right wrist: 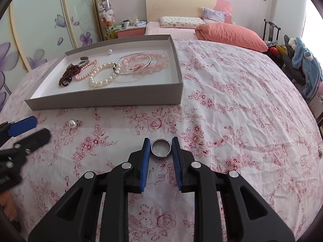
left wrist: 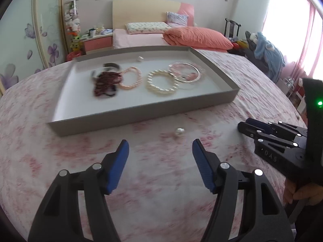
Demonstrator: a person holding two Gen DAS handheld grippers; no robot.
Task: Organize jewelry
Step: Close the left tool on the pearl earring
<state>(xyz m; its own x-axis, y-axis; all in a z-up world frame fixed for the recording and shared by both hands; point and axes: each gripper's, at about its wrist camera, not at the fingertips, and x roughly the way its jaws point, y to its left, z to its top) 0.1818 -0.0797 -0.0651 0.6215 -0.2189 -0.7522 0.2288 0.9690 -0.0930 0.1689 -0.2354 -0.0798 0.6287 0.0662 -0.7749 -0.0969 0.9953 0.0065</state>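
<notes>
- Two grippers are over the floral bedsheet (right wrist: 232, 100), both pointing toward the gray tray (right wrist: 105, 97).
- The right gripper (right wrist: 161, 151) holds a silver ring (right wrist: 161, 151) between its blue pads (right wrist: 145, 161) — the pads press the ring from both sides, and the ring lies flat just above the sheet.
- The left gripper (left wrist: 160, 167) has its fingers (left wrist: 119, 165) spread wide apart, with nothing between them.
- A pearl earring (left wrist: 179, 131) lies on the sheet just ahead of the left fingers, between them and the near wall of the tray.
- Inside the tray, beyond both grippers, lie a dark red bead bracelet (right wrist: 69, 74), a pink pearl bracelet (right wrist: 86, 72), a white pearl bracelet (right wrist: 103, 76), a silver bangle (right wrist: 132, 65) and a pink bead bracelet (right wrist: 155, 59) — the bangle lies across the last one.
- One small pearl (right wrist: 110, 51) sits alone near the far wall of the tray.
</notes>
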